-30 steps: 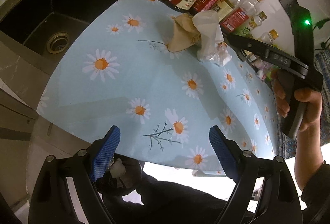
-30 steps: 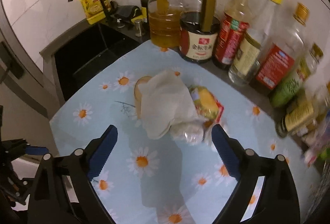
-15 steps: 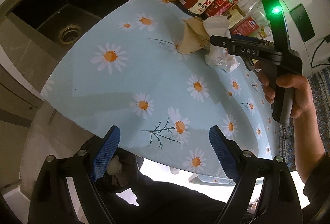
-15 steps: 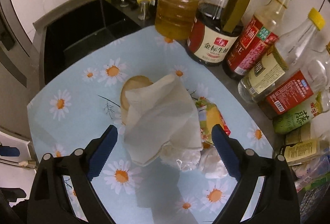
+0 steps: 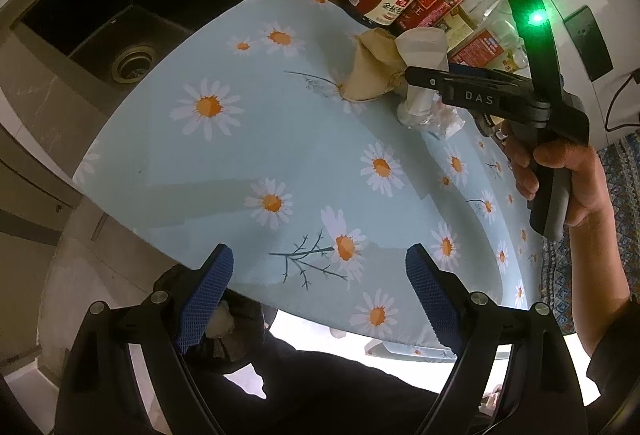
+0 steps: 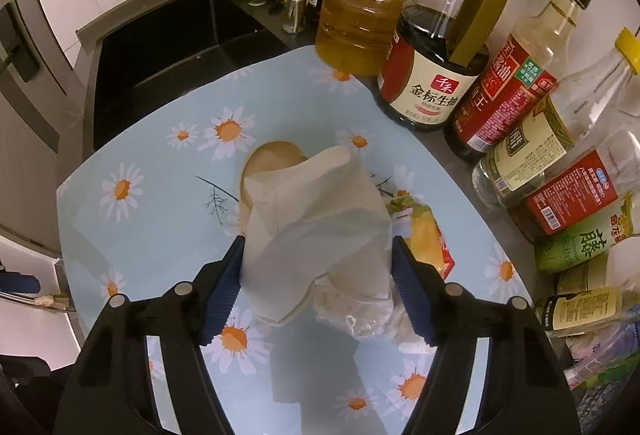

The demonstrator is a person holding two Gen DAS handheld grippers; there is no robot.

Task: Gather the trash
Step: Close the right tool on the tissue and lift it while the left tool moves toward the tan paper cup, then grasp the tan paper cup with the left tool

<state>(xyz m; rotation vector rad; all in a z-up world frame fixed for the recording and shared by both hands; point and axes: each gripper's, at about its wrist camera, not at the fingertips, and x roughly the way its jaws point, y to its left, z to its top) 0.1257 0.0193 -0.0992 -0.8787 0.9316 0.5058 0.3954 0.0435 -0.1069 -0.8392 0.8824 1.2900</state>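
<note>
Closing on the crumpled napkin (image 6: 316, 219) (pads touching both its sides), the right gripper (image 6: 316, 275) stands over the daisy cloth (image 6: 160, 235); bottles (image 6: 432, 75) at two o'clock. Left gripper (image 5: 320, 291) gapes, empty.

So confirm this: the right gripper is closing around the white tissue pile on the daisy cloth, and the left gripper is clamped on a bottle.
Wrong on the left gripper: the left wrist view shows it open with nothing between its pads, hanging over the daisy cloth edge. The rest stands: the right gripper has just been closing around the white tissue pile.
</note>
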